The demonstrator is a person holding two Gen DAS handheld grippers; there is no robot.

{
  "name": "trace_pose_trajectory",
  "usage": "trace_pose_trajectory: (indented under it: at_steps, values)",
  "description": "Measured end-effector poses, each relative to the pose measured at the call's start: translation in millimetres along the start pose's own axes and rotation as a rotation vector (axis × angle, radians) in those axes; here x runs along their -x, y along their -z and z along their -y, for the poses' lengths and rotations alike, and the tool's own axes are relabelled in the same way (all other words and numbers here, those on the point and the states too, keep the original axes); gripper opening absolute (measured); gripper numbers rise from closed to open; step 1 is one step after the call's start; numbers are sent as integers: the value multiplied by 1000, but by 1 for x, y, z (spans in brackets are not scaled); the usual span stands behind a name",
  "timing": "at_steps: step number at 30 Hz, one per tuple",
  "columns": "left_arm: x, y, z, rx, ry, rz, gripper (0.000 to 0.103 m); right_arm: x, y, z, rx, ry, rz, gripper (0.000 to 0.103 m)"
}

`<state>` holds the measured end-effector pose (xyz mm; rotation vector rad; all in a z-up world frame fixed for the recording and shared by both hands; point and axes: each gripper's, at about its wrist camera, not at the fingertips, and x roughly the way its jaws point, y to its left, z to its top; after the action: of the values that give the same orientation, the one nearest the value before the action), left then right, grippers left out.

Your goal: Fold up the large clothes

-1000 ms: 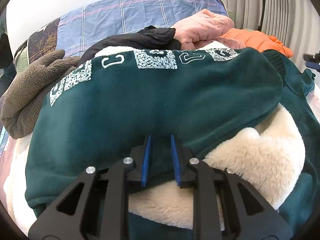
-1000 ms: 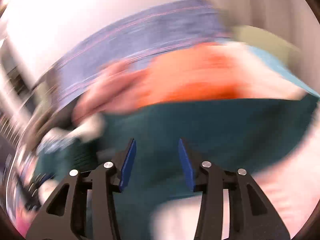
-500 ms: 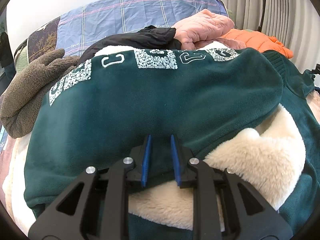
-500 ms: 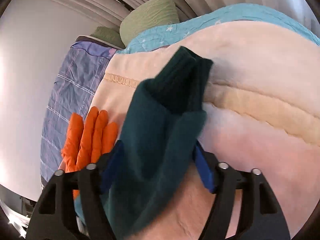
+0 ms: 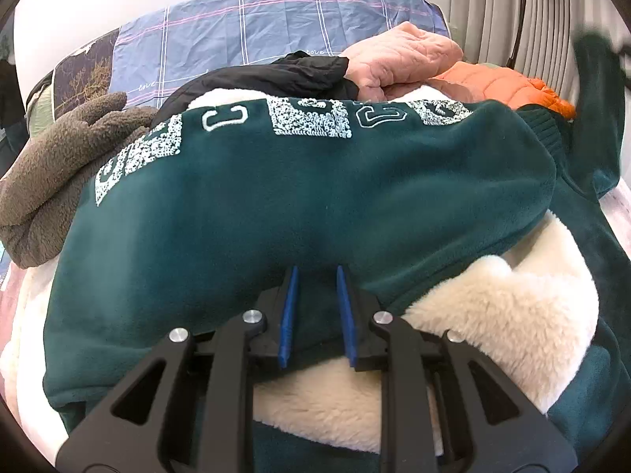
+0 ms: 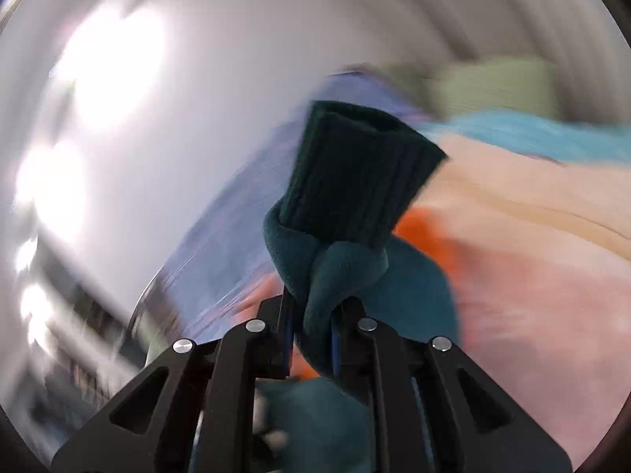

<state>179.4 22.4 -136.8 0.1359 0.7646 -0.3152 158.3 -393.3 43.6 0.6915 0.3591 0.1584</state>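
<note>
The left gripper (image 5: pixel 315 276) pinches the green fleece sweatshirt (image 5: pixel 299 197); the right gripper's (image 6: pixel 309 315) jaws are closing on its sleeve (image 6: pixel 355 213).

The sweatshirt (image 5: pixel 307 205) lies on the bed (image 5: pixel 276 12); fleece garment (image 5: pixel 47 181) at nine o'clock, puffer jackets (image 5: pixel 402 59) at one o'clock behind it, its sleeve (image 6: pixel 355 197) raised at two o'clock.
</note>
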Motion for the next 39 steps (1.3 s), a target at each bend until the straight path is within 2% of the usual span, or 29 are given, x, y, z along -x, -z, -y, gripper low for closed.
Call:
trace_pose_trajectory:
  at_steps: [1,3,4,6,7,8,9,10,12,13,15,17,21,23,25,28,30,33,36,39]
  values:
    - [0,0,-1,6,6,3,21,-13,16,-44,84,-79,-31,15]
    - [2,0,-5,27,30,9,21,-34,42,-97,176,-175,-87,15]
    - [3,0,-10,54,58,16,21,-50,69,-132,244,-234,-143,16]
    - [9,1,-23,123,131,38,26,-75,110,-169,334,-283,-243,25]
    - [13,2,-29,158,167,50,33,-90,132,-183,371,-289,-309,36]
    - [18,3,-36,202,211,67,54,-105,162,-193,409,-278,-406,42]
    - [25,5,-44,249,263,93,67,-115,183,-196,435,-260,-475,43]
    - [34,7,-52,289,314,125,69,-123,207,-194,464,-230,-547,43]
    - [45,8,-60,322,378,159,72,-123,226,-184,485,-188,-585,43]
    - [50,9,-64,337,415,176,72,-119,229,-175,485,-165,-586,43]
    - [55,7,-68,345,422,206,73,-106,227,-162,463,-129,-569,43]
    - [56,4,-67,334,381,212,70,-95,220,-150,440,-109,-555,44]
    - [70,0,-61,241,270,245,55,-93,220,-137,485,-44,-548,49]
    - [76,-3,-57,156,214,245,53,-103,232,-126,496,-16,-556,49]
    - [74,-6,-52,71,147,213,53,-105,235,-122,493,-16,-553,49]
    - [65,-8,-54,-9,97,165,53,-108,233,-127,508,-13,-547,49]
    - [62,-10,-59,-29,101,155,53,-115,231,-135,530,-7,-545,49]
    - [56,-17,-73,-21,174,156,53,-127,223,-154,605,35,-530,49]
    - [44,-28,-79,-18,269,138,52,-157,216,-163,669,135,-574,49]
    - [36,-29,-77,-37,286,116,52,-187,213,-152,663,199,-611,49]
